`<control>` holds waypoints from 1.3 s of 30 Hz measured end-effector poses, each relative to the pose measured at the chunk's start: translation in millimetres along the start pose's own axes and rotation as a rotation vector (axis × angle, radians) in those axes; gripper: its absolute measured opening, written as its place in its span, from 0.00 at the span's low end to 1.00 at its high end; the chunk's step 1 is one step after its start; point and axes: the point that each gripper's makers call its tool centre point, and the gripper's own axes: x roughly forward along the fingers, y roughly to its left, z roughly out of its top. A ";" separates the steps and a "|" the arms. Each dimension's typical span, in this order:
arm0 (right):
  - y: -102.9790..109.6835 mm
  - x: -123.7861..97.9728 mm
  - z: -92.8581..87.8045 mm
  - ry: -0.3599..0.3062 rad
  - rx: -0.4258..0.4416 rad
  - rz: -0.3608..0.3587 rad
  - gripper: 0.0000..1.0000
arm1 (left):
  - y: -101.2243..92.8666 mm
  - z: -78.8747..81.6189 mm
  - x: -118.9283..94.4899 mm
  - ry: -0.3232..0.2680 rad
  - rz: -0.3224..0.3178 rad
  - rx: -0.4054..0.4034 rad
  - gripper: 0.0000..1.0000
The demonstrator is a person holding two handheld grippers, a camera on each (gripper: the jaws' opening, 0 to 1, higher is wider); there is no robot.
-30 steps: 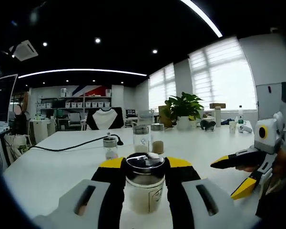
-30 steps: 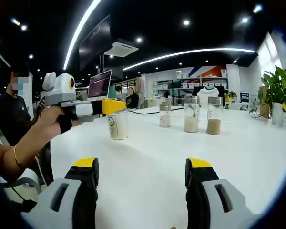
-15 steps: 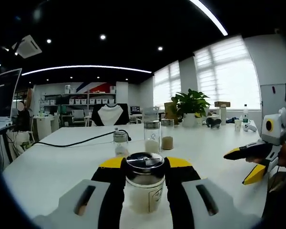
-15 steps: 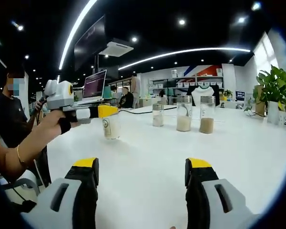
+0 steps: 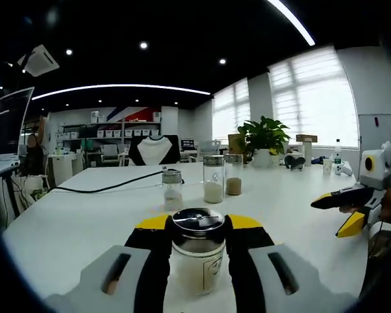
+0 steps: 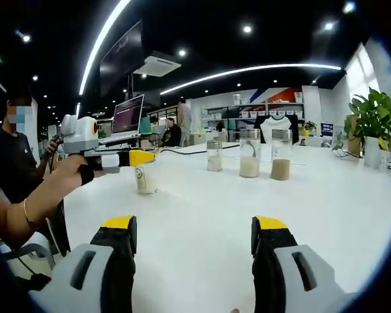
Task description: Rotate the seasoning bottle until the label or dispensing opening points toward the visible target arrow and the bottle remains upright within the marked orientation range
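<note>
We could not read the label on the seasoning bottle (image 5: 197, 255), and its base was cut off by the left gripper view's lower edge. The bottle stood upright on the white table (image 5: 72, 222), clamped between the jaws of the left gripper (image 5: 197, 225). The right gripper (image 6: 191, 229) hovered over bare tabletop with its jaws apart. We saw no target arrow clearly. Three further jars (image 5: 213, 179) stood beyond, with a black cable (image 5: 104, 188) nearby. The room showed blinds, a potted plant (image 5: 264, 135) and shelving.
</note>
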 end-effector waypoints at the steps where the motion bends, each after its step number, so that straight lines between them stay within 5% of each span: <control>1: -0.3 0.0 -0.6 0.002 0.001 -0.001 0.72 | -0.1 -0.6 -1.3 0.000 -0.004 -0.002 0.34; 7: 1.0 0.5 -2.9 0.007 0.002 0.004 0.71 | 2.1 -1.6 -3.5 -0.003 -0.016 -0.015 0.34; 14: 1.6 0.5 -1.8 0.004 0.001 0.006 0.70 | -8.2 1.0 -6.4 0.045 -0.030 0.123 0.35; 39: 0.0 -2.4 -0.5 -0.003 0.000 0.007 0.70 | 20.7 -5.0 -16.3 0.057 0.048 0.068 0.36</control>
